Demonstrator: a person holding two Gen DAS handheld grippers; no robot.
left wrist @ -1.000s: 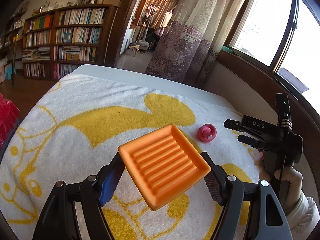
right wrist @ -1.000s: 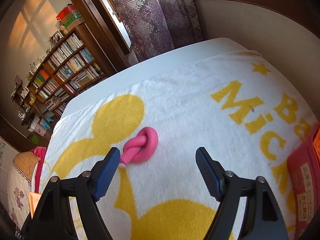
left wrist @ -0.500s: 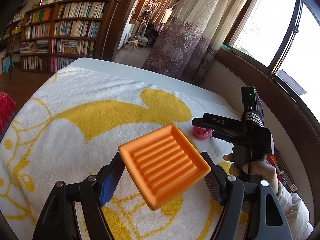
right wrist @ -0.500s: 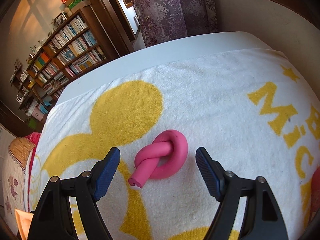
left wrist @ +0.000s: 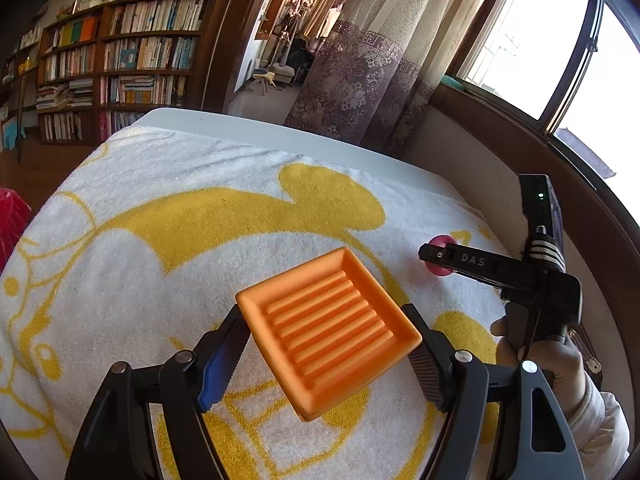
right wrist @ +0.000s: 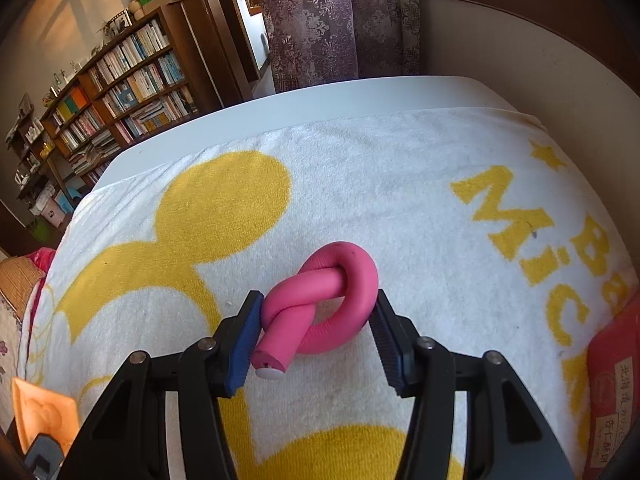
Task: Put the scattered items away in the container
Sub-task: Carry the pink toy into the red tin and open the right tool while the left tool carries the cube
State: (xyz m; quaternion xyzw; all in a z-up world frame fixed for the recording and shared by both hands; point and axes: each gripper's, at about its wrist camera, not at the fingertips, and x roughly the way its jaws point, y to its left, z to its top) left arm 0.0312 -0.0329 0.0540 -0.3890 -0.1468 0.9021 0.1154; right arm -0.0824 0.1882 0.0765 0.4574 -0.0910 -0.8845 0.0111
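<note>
The left gripper clamps the orange ribbed tray above the towel. Beyond the tray, the right gripper has just been closing; its 2 pads touch the pink knotted tube on the towel.

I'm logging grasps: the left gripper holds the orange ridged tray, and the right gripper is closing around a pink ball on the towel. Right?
Not a ball: the right wrist view shows a knotted pink tube between the closing right gripper pads. The left gripper does hold the orange ridged tray, over the towel.
</note>
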